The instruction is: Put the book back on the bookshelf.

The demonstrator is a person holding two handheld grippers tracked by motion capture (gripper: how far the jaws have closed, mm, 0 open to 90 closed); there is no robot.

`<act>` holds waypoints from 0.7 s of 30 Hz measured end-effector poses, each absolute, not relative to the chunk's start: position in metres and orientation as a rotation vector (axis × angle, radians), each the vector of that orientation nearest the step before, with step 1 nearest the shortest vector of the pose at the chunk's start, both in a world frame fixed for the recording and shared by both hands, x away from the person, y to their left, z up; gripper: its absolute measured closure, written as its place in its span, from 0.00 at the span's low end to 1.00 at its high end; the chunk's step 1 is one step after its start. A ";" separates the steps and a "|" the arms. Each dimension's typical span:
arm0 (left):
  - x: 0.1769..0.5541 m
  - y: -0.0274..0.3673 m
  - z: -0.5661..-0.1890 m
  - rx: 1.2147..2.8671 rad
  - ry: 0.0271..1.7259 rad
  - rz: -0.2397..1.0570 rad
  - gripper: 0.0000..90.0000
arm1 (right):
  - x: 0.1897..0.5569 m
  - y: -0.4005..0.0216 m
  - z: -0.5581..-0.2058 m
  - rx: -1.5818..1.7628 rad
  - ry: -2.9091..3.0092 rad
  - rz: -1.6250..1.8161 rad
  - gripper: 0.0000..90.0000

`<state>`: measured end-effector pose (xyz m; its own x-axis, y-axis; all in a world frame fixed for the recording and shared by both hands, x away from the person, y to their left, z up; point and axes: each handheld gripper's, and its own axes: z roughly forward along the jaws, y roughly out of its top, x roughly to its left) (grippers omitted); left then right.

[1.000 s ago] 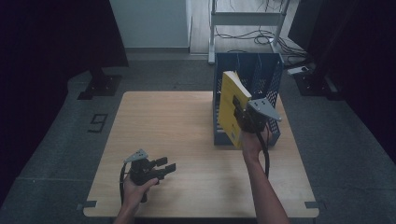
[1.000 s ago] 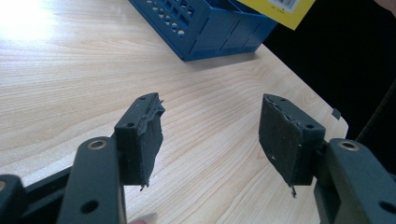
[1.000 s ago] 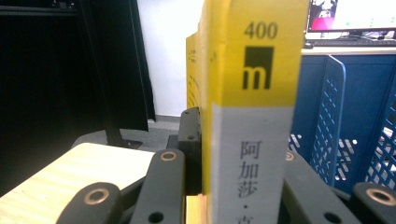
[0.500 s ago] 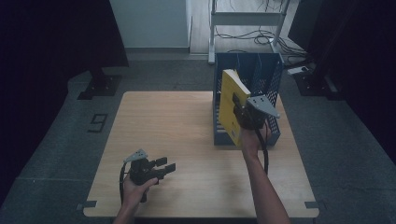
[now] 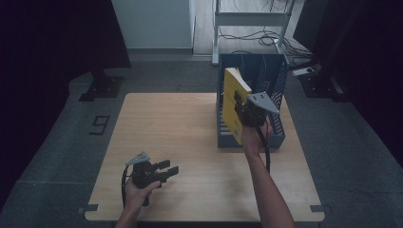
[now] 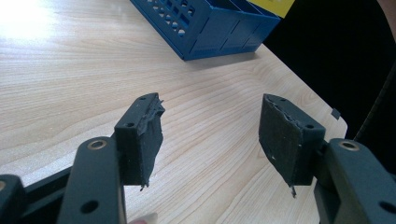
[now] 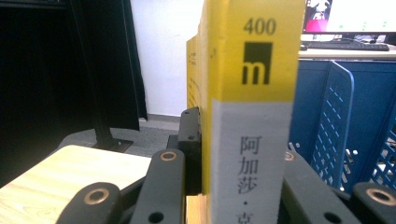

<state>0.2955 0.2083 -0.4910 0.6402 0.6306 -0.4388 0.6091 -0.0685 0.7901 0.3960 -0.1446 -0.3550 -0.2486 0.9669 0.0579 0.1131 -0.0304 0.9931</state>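
A yellow book point(image 5: 232, 95) with a grey-and-yellow spine point(image 7: 254, 70) is held upright over the left part of the blue slotted rack point(image 5: 277, 137). My right gripper point(image 5: 241, 109) is shut on it, one black jaw on each cover, as the right gripper view point(image 7: 243, 140) shows up close. Its lower edge is hidden behind the gripper and the hand. My left gripper point(image 5: 168, 167) rests low over the table's front left, jaws open with nothing between them point(image 6: 210, 135), pointing toward the rack point(image 6: 210, 28).
The wooden table point(image 5: 176, 123) has bare surface left of the rack. The rack's upright dividers point(image 7: 327, 121) stand just right of the book. A metal stand with cables point(image 5: 252, 28) is on the floor beyond the table, and dark curtains hang at both sides.
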 end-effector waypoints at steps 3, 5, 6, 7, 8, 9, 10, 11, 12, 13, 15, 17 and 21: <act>0.296 0.208 -0.491 1.742 1.010 0.023 0.44 | 0.398 -0.145 -0.355 1.198 1.455 1.376 0.83; 0.296 0.208 -0.491 1.743 1.010 0.021 0.44 | 0.401 -0.144 -0.354 1.205 1.449 1.373 0.83; 0.296 0.208 -0.492 1.741 1.012 0.018 0.44 | 0.402 -0.144 -0.354 1.204 1.447 1.371 0.83; 0.296 0.208 -0.492 1.741 1.012 0.018 0.44 | 0.403 -0.144 -0.354 1.205 1.445 1.366 0.83; 0.296 0.209 -0.492 1.740 1.011 0.018 0.44 | 0.405 -0.144 -0.353 1.207 1.441 1.360 0.83; 0.296 0.209 -0.492 1.740 1.011 0.018 0.44 | 0.405 -0.144 -0.353 1.207 1.441 1.360 0.83; 0.296 0.210 -0.492 1.738 1.013 0.017 0.44 | 0.408 -0.144 -0.353 1.209 1.441 1.357 0.83; 0.296 0.210 -0.492 1.738 1.013 0.017 0.44 | 0.408 -0.144 -0.353 1.209 1.441 1.357 0.83; 0.296 0.210 -0.492 1.731 1.017 0.024 0.44 | 0.411 -0.144 -0.353 1.208 1.440 1.354 0.83; 0.296 0.210 -0.492 1.731 1.017 0.024 0.44 | 0.412 -0.144 -0.353 1.208 1.440 1.353 0.83; 0.296 0.211 -0.491 1.728 1.018 0.031 0.44 | 0.414 -0.143 -0.354 1.211 1.439 1.353 0.83; 0.296 0.212 -0.490 1.725 1.018 0.032 0.44 | 0.417 -0.143 -0.355 1.215 1.441 1.347 0.83; 0.297 0.213 -0.492 1.725 1.021 0.034 0.44 | 0.425 -0.142 -0.358 1.221 1.448 1.330 0.83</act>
<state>0.2965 0.2126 -0.4915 0.6311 0.6378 -0.4415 0.6074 -0.0524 0.7926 0.4252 -0.1421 -0.3582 -0.2101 0.9765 0.0476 0.1305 -0.0203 0.9912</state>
